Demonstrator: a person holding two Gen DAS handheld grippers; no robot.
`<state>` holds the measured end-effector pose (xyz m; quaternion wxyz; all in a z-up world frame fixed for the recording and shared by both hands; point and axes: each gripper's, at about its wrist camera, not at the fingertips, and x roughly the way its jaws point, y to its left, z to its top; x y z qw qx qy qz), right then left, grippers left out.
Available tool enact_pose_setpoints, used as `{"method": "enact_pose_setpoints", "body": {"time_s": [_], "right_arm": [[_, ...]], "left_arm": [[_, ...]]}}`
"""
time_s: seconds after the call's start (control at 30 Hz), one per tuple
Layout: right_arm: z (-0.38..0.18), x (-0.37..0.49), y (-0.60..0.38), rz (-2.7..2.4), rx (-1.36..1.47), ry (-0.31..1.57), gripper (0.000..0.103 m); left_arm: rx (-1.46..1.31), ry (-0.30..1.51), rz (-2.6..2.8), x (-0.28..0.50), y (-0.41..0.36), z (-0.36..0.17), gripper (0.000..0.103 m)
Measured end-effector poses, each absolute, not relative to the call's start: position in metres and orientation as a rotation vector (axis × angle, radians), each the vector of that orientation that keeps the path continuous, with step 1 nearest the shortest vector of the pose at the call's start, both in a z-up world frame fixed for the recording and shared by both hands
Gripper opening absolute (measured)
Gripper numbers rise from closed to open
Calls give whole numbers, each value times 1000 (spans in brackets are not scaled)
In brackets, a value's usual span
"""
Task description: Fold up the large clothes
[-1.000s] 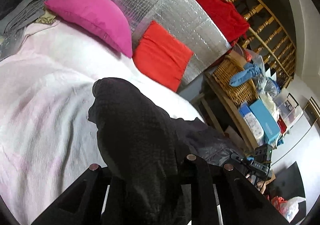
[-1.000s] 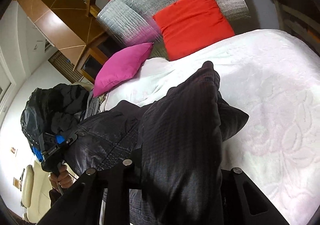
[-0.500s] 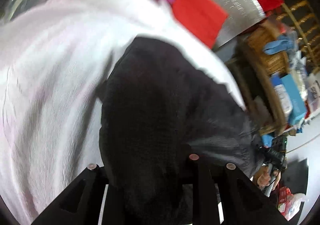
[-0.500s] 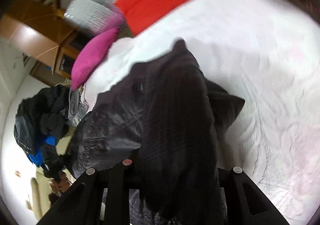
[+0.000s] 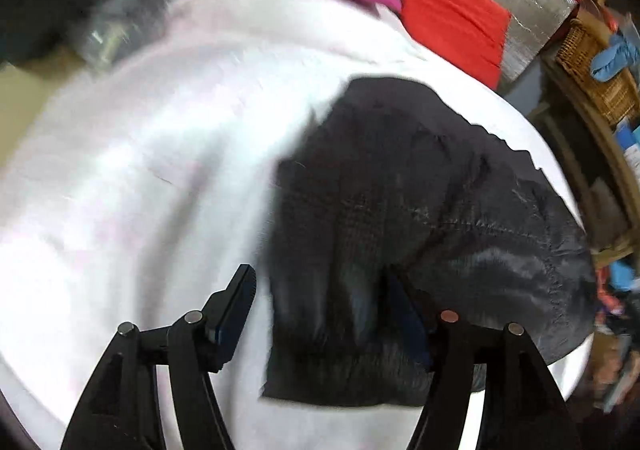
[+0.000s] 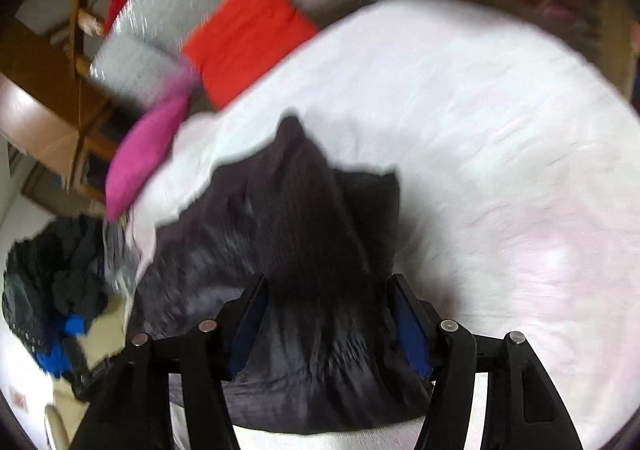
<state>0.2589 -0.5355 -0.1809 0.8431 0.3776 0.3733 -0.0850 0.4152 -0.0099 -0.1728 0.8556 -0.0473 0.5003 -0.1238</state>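
1. Both jaws have just sprung apart; a second ago each was clenched on the black garment (image 5: 400,234), now my left hand-held gripper (image 5: 320,302) and right hand-held gripper (image 6: 326,310) are released; the fold is laid down.
2. The garment rests on the white bed (image 5: 140,178); on the left it spreads from 12 to 2 o'clock, on the right from 10 to 12, cloth between the fingers.

Motion blur smears both views, and the black garment (image 5: 400,234) hides the bedspread (image 5: 140,170) beneath it.
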Motion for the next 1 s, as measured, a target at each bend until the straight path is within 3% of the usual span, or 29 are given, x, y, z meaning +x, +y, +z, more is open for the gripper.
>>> {"method": "enact_pose_setpoints", "body": {"time_s": [0.17,0.23,0.3,0.5,0.7,1.0], "right_arm": [[-127,230,-505,-226,614,566,64],[-117,239,-480,-191,521,556,55],[-113,256,-461,-149,472,589,49],[-119,315,-444,-100,465,674,47],[-161,385,-436,10,505,901,40],[-210,450,-461,-127,473,1016,36]], "left_arm": [[-15,857,-227,368,-16,-140,73],[12,812,-245,361,-24,-133,73],[45,786,-265,366,-42,-128,73],[106,788,-295,406,-87,-132,73],[52,929,-349,446,-104,-162,73],[93,968,-263,487,-116,-199,73]]}}
